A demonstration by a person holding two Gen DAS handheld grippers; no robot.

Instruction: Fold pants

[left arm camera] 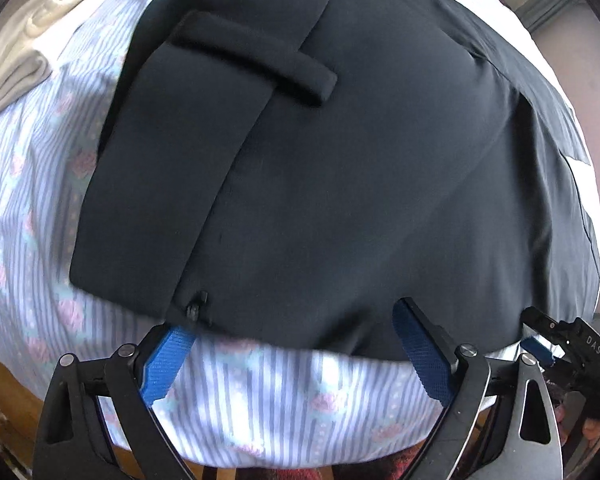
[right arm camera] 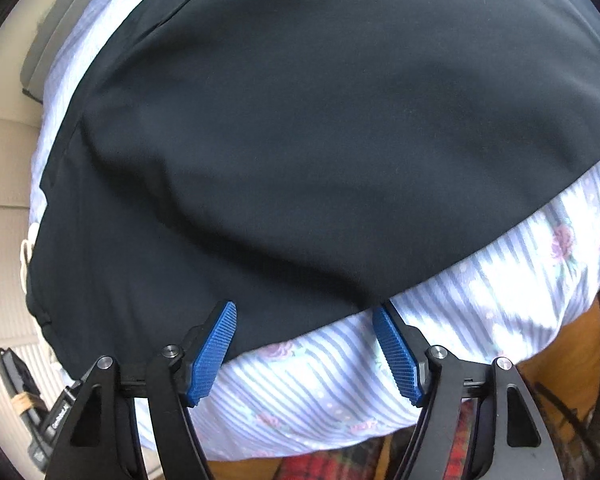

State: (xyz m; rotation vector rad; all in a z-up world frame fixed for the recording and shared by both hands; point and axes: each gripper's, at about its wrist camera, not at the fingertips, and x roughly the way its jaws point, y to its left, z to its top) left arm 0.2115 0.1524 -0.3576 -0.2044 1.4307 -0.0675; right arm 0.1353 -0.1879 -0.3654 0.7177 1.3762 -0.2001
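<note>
Dark navy pants [left arm camera: 320, 160] lie spread on a bed with a striped floral sheet [left arm camera: 284, 392]. Their waistband [left arm camera: 148, 184], with a belt loop [left arm camera: 256, 60] and a zip pull [left arm camera: 196, 306], is at the left in the left wrist view. My left gripper [left arm camera: 296, 324] is open with blue pads [left arm camera: 168, 364], its tips at the near edge of the pants, holding nothing. My right gripper [right arm camera: 304, 316] is open at the near hem of the pants [right arm camera: 320, 140], empty. It also shows at the right in the left wrist view [left arm camera: 556, 340].
Grey folded cloth [left arm camera: 16, 68] lies at the far left of the bed. A wooden floor [right arm camera: 560, 344] and a red plaid fabric [right arm camera: 332, 460] are below the bed's near edge. A beige tiled floor [right arm camera: 0, 200] is at the left.
</note>
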